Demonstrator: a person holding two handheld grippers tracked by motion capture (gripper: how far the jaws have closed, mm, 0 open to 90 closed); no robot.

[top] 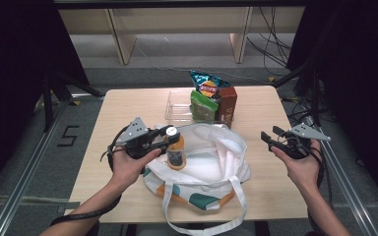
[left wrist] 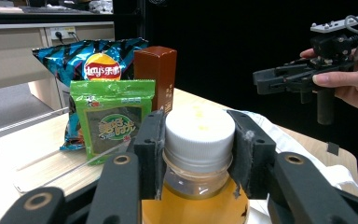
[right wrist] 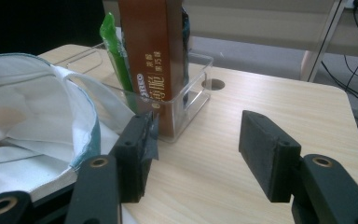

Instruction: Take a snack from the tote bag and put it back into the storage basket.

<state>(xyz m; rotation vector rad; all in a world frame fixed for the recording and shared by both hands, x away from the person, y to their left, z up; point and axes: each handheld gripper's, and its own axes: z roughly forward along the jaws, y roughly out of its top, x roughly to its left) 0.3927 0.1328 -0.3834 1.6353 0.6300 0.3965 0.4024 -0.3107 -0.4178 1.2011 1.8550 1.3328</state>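
The blue chip bag point(left wrist: 91, 58) carries the round red-and-yellow Lay's logo with Chinese characters beside the name. The green packet point(left wrist: 112, 119) bears yellow Chinese lettering, too small to make out. The brown box point(right wrist: 153, 56) reads "OREO" above white Chinese characters. A "5" point(top: 69, 135) marks the floor.

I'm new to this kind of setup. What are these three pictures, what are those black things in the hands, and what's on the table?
A person holds a two-jaw grasping tool in each hand. One picture looks down from above the table; the other two come from cameras riding on each tool. The left tool is clamped on the white cap of a bottle of orange drink, over an open white cloth bag. The right tool is open and holds nothing. Behind the bag, a clear tray holds a chip bag, a green snack packet and a brown box.
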